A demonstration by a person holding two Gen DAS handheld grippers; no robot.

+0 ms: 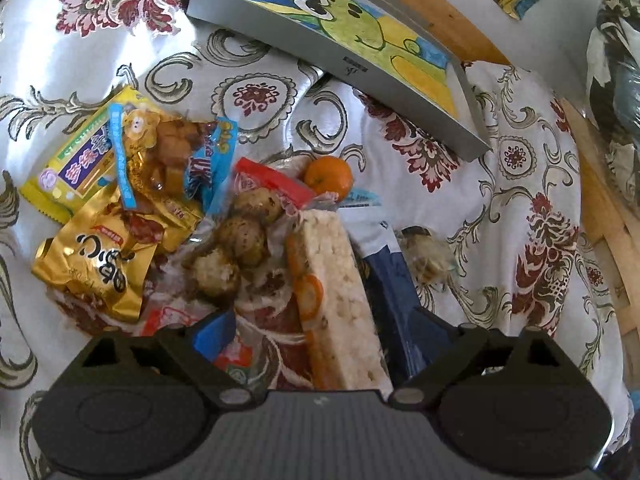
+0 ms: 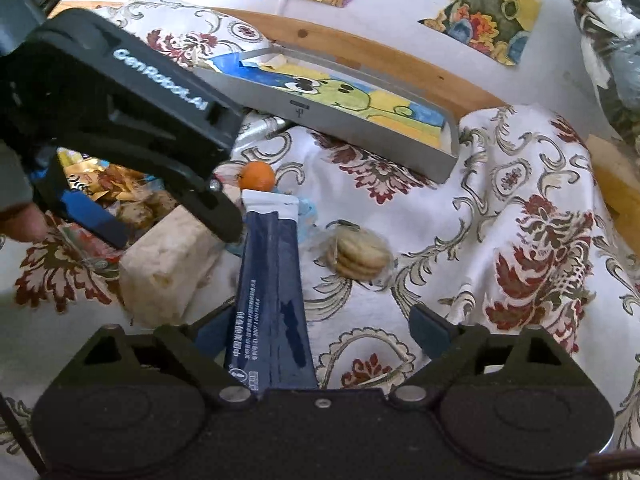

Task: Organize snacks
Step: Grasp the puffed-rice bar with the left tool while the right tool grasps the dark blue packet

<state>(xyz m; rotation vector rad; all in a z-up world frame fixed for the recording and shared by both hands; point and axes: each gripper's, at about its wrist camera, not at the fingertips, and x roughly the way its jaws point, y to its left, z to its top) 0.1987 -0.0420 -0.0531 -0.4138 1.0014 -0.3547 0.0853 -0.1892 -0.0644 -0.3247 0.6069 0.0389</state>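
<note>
Gaping wide, the left gripper [image 1: 320, 320] straddled the rice cracker bar [image 1: 340, 300] without clamping it. The bar's long axis pointed away toward the orange [image 1: 329, 176]. The right gripper [image 2: 320, 324] also stood open around the dark blue packet [image 2: 272, 292].

White "CenRobot.AI" lettering runs along the left gripper [image 2: 160, 216] housing.

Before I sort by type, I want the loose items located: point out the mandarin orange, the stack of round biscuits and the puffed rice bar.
mandarin orange [image 1: 329, 176], left wrist view, middle of its peel.
stack of round biscuits [image 2: 357, 254], right wrist view, top biscuit.
puffed rice bar [image 1: 340, 292], left wrist view, flat top face.
</note>
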